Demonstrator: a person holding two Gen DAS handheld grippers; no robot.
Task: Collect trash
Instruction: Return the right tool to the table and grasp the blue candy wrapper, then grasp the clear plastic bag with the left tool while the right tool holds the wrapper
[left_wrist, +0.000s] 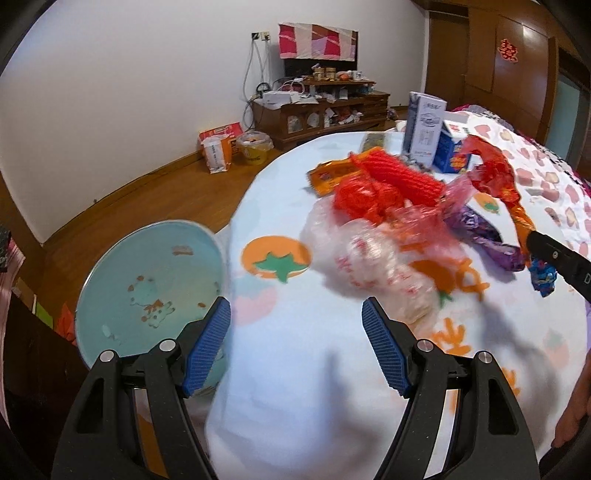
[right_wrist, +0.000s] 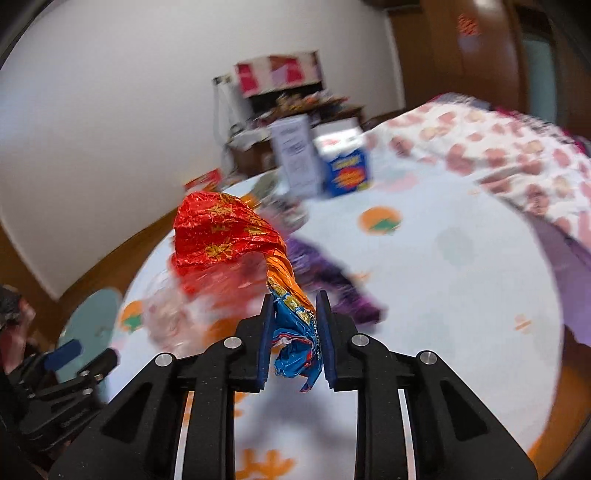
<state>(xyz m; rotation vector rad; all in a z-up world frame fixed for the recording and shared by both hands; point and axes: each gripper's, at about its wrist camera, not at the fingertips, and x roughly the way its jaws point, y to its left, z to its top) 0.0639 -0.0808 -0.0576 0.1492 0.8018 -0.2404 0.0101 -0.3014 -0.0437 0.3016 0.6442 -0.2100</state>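
Wrapper (right_wrist: 236, 236) pinched at blue end by right gripper (right_wrist: 295, 332) — long axis slants up-left; left gripper (left_wrist: 295, 347) fingers spread, empty.

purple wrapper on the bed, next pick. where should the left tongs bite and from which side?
Probably the twisted near end of the purple wrapper, coming down from above and slightly from the left. It lies flat and long on the sheet, narrowing at the ends, so the pads can span it there. The left tongs are open and empty; the red plastic pile crowds its far end.
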